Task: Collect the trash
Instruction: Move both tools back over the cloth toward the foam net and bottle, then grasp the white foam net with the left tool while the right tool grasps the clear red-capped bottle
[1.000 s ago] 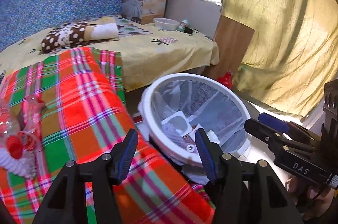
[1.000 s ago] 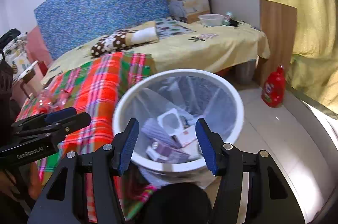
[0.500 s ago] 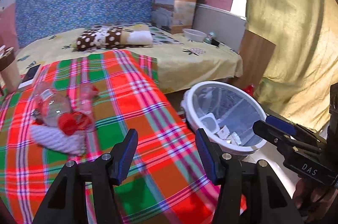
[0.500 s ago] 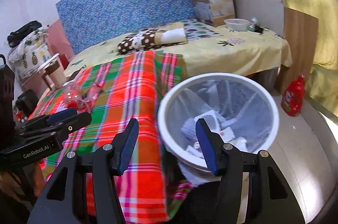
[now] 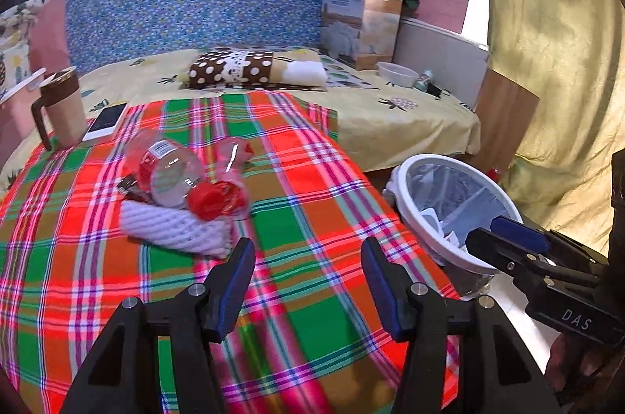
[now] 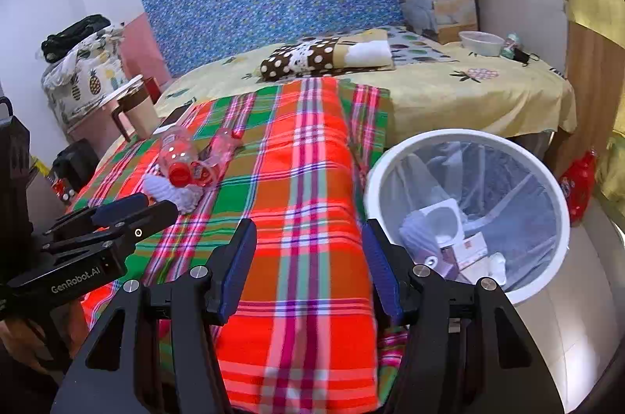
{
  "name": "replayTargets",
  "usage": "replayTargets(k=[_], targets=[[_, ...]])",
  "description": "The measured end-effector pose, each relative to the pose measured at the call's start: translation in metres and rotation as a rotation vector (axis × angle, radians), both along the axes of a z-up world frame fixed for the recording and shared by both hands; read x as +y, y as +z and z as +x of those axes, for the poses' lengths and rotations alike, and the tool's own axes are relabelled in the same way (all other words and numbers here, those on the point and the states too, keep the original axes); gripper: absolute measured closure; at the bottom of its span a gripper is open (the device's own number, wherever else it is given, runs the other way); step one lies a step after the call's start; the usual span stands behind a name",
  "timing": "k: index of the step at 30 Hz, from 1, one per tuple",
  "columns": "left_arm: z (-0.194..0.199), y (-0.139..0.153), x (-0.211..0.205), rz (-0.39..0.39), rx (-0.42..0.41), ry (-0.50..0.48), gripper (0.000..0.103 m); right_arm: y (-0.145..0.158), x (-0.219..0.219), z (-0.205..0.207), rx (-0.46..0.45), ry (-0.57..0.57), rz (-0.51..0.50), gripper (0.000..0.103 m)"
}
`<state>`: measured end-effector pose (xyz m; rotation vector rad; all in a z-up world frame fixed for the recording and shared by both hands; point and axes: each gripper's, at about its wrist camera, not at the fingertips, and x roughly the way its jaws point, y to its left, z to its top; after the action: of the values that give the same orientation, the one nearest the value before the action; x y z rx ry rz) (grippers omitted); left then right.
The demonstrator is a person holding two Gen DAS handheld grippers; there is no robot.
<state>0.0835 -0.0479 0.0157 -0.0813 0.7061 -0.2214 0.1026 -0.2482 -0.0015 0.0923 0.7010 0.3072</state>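
Two crushed clear plastic bottles with red caps [image 5: 175, 175] [image 6: 183, 160] lie on the plaid blanket [image 5: 297, 203], resting against a white foam net sleeve [image 5: 172, 228] [image 6: 172, 189]. My left gripper [image 5: 308, 283] hovers open over the blanket, just short and right of that pile, nothing between its fingers. My right gripper [image 6: 308, 269] stands open above the blanket's right edge, beside the white bin [image 6: 562, 230] lined with a clear bag. The bin [image 5: 414, 203] holds several pieces of packaging. Each gripper shows in the other's view: the right one [image 5: 504, 238], the left one [image 6: 133, 208].
A brown lidded mug [image 5: 62, 105] and a white phone [image 5: 107, 120] sit at the blanket's far left corner. A polka-dot pillow [image 5: 234, 70], a tall box [image 5: 359, 23], a white bowl [image 5: 396, 74] lie on the yellow bedsheet. A red bottle [image 6: 582, 179] stands on the floor by the curtain.
Both views have swung left from the bin toward the blanket. The bottle pile has come from the left edge toward the middle of the left wrist view. Both grippers stayed open.
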Motion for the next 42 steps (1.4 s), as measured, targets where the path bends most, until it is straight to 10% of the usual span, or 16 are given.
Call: replayTargets(k=[42], targets=[[0.093,-0.054,0.106,-0.147,0.207,0.397,0.049,-0.008,0.026,0.035,0.032,0.099,0.015,0.045]])
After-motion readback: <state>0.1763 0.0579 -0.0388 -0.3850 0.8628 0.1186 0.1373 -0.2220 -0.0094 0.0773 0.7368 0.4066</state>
